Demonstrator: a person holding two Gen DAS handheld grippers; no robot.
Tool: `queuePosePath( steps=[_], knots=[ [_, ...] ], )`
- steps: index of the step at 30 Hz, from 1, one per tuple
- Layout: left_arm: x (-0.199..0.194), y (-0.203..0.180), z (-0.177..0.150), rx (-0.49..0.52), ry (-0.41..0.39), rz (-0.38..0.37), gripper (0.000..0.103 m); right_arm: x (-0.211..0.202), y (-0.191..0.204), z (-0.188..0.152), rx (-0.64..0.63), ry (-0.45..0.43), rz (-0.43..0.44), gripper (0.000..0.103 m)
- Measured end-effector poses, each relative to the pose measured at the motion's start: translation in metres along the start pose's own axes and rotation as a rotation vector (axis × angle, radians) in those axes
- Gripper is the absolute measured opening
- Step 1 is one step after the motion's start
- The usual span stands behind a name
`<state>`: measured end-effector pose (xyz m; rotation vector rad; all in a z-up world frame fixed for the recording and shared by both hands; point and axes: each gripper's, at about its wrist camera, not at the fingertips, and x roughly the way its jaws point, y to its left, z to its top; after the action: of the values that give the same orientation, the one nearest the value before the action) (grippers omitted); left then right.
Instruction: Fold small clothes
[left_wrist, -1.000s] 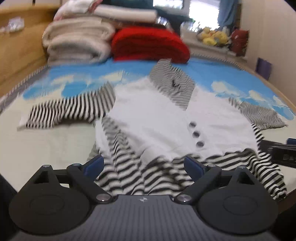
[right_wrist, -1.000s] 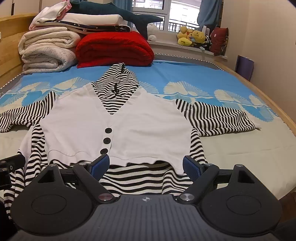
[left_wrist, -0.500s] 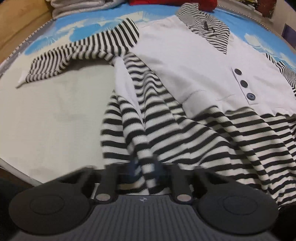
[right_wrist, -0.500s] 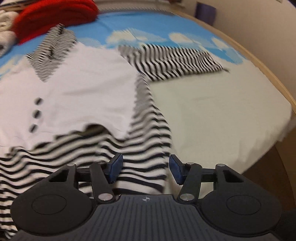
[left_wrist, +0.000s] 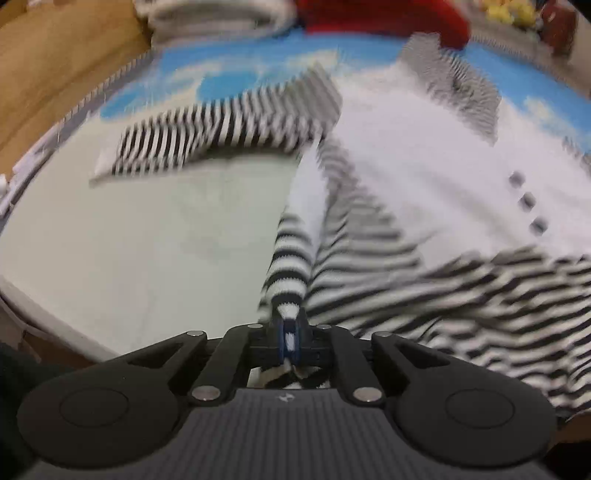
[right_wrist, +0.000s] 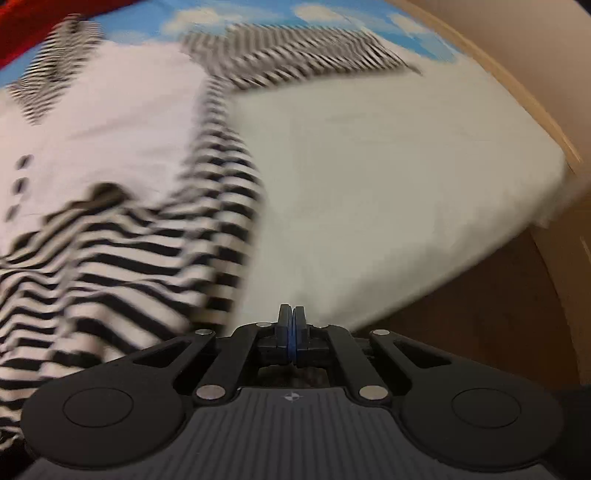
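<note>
- The bed (left_wrist: 140, 236) bears the striped top (left_wrist: 424, 173), spread flat and face up, sleeves out to both sides; no fold shows yet, so I judge the task barely begun.
- The left gripper (left_wrist: 291, 332) is clamped on the top's striped hem corner at the near edge, its jaws opening slightly.
- The right gripper (right_wrist: 291, 328) is fully closed, seemingly on nothing, just beside the hem's other corner.
- No containers are in view.
</note>
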<state>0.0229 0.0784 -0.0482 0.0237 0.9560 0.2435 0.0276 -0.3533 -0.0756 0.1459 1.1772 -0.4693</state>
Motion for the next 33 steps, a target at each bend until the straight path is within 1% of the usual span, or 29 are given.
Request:
queuePosePath(
  steps=[1, 2, 3, 4, 5, 6, 7, 8, 10, 11, 12, 14, 15, 16, 17, 18, 21, 22, 24, 25, 26, 28, 29, 30, 31, 32, 33],
  knots=[
    [-0.009, -0.006, 0.001, 0.032, -0.053, -0.008, 0.016, -0.001, -0.006, 0.001, 0.025, -0.017, 0.001, 0.000],
    [-0.019, -0.013, 0.003, 0.067, -0.101, -0.022, 0.023, -0.006, -0.010, 0.002, 0.055, -0.054, 0.033, 0.000],
    [-0.027, -0.018, 0.002, 0.093, -0.146, -0.039, 0.038, -0.015, -0.014, 0.005, 0.082, -0.112, 0.091, 0.001],
    [-0.033, -0.021, 0.001, 0.100, -0.176, -0.054, 0.046, -0.023, -0.014, 0.006, 0.087, -0.161, 0.126, 0.007],
    [-0.036, -0.022, 0.001, 0.097, -0.195, -0.077, 0.047, -0.029, -0.014, 0.006, 0.082, -0.207, 0.161, 0.029],
    [-0.036, -0.023, 0.001, 0.090, -0.199, -0.090, 0.047, -0.033, -0.013, 0.006, 0.080, -0.238, 0.196, 0.045],
    [-0.036, -0.026, 0.002, 0.088, -0.203, -0.084, 0.047, -0.035, -0.012, 0.006, 0.086, -0.249, 0.233, 0.074],
    [-0.036, -0.027, 0.001, 0.089, -0.208, -0.077, 0.047, -0.032, -0.011, 0.005, 0.095, -0.230, 0.271, 0.084],
    [-0.034, -0.028, 0.002, 0.077, -0.206, -0.087, 0.047, -0.022, -0.007, 0.005, 0.103, -0.161, 0.335, 0.081],
    [-0.033, -0.028, 0.003, 0.066, -0.199, -0.097, 0.047, -0.014, -0.005, 0.005, 0.100, -0.130, 0.354, 0.081],
    [-0.029, -0.029, 0.006, 0.060, -0.192, -0.105, 0.047, -0.010, -0.002, 0.002, 0.091, -0.103, 0.355, 0.080],
    [-0.025, -0.033, 0.005, 0.061, -0.184, -0.113, 0.047, -0.004, 0.007, -0.002, 0.068, -0.076, 0.342, 0.068],
    [-0.026, -0.035, 0.004, 0.064, -0.183, -0.116, 0.047, -0.004, 0.009, -0.003, 0.058, -0.071, 0.346, 0.050],
    [-0.027, -0.037, 0.003, 0.068, -0.184, -0.121, 0.047, -0.005, 0.012, -0.003, 0.048, -0.070, 0.356, 0.021],
    [-0.027, -0.038, 0.003, 0.072, -0.186, -0.127, 0.047, -0.005, 0.013, -0.003, 0.038, -0.069, 0.367, 0.003],
    [-0.029, -0.037, 0.003, 0.076, -0.190, -0.136, 0.047, -0.007, 0.014, -0.003, 0.029, -0.077, 0.366, 0.003],
    [-0.031, -0.039, 0.001, 0.088, -0.195, -0.167, 0.047, -0.025, -0.001, -0.004, 0.065, -0.156, 0.368, 0.002],
    [-0.031, -0.040, 0.001, 0.090, -0.193, -0.180, 0.047, -0.033, -0.008, -0.003, 0.078, -0.183, 0.354, 0.002],
    [-0.029, -0.043, 0.000, 0.098, -0.178, -0.205, 0.047, -0.042, -0.019, -0.004, 0.072, -0.225, 0.296, 0.002],
    [-0.027, -0.044, 0.000, 0.101, -0.162, -0.215, 0.048, -0.040, -0.023, -0.004, 0.066, -0.223, 0.256, 0.002],
    [-0.023, -0.046, 0.000, 0.103, -0.134, -0.225, 0.048, -0.035, -0.026, -0.004, 0.064, -0.201, 0.232, 0.002],
    [-0.010, -0.046, -0.001, 0.101, -0.050, -0.235, 0.048, -0.023, -0.022, -0.005, 0.035, -0.128, 0.221, 0.003],
    [-0.003, -0.044, -0.003, 0.091, -0.005, -0.225, 0.048, -0.021, -0.019, -0.006, 0.016, -0.117, 0.216, 0.005],
    [0.004, -0.042, -0.005, 0.087, 0.035, -0.205, 0.048, -0.022, -0.015, -0.006, 0.003, -0.129, 0.208, 0.006],
    [0.010, -0.041, -0.007, 0.092, 0.072, -0.171, 0.048, -0.027, -0.011, -0.006, -0.006, -0.163, 0.210, 0.006],
    [0.016, -0.040, -0.009, 0.100, 0.101, -0.133, 0.048, -0.033, -0.009, -0.005, -0.015, -0.206, 0.211, 0.014],
    [0.021, -0.037, -0.011, 0.104, 0.123, -0.101, 0.050, -0.041, -0.006, -0.005, -0.027, -0.254, 0.220, 0.021]
  ],
)
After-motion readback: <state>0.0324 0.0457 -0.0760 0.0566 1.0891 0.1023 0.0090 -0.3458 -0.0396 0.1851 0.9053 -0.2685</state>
